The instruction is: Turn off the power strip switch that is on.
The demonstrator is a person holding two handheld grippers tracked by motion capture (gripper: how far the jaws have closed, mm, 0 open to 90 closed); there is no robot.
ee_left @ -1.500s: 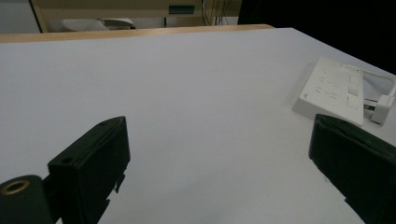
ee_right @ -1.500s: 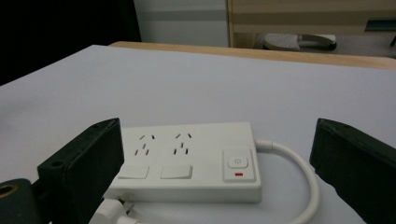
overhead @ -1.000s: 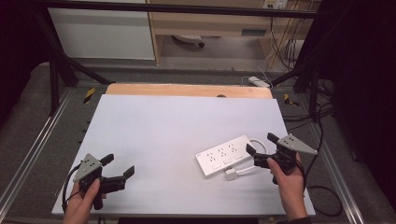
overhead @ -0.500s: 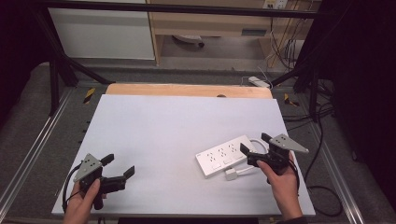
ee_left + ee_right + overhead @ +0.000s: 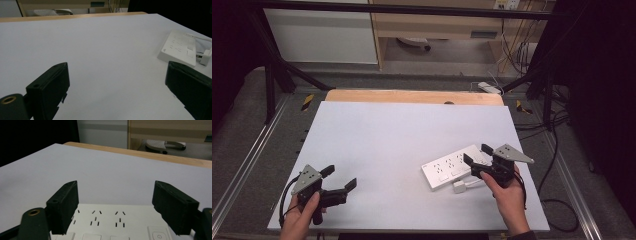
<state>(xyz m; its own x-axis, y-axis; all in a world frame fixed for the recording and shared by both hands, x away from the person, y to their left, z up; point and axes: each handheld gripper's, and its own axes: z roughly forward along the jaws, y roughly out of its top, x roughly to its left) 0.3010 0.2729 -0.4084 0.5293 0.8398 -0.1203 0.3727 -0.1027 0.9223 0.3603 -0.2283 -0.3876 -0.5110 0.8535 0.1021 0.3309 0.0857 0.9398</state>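
Here's the right gripper (image 5: 478, 156) at the near right part of the tabletop (image 5: 402, 130), its jaws straddling the end of the white power strip (image 5: 451, 167). In the right gripper view the strip (image 5: 117, 225) lies flat between and below the two black jaws, socket slots and switch buttons facing up. The jaws have just been closing in, but there's daylight on both sides: the strip sits between them and the pads aren't pressing on it yet, so no grip.

The strip lies slightly angled toward the right edge, with a white plug (image 5: 459, 187) and its short cord beside the near side of it, just by the person's right hand (image 5: 507, 197).

Over at the near left corner, the left gripper (image 5: 339, 176) rests low with jaws spread wide, nothing between them; from its view the strip (image 5: 180, 47) is well off across bare tabletop.

Handling-wise, I'd judge this a rigid, fairly light plastic bar with smooth, slippery sides. Best bet: clamp across the narrow width, on the long flat edges, not the buttons. The trailing cord may drag or tip it.
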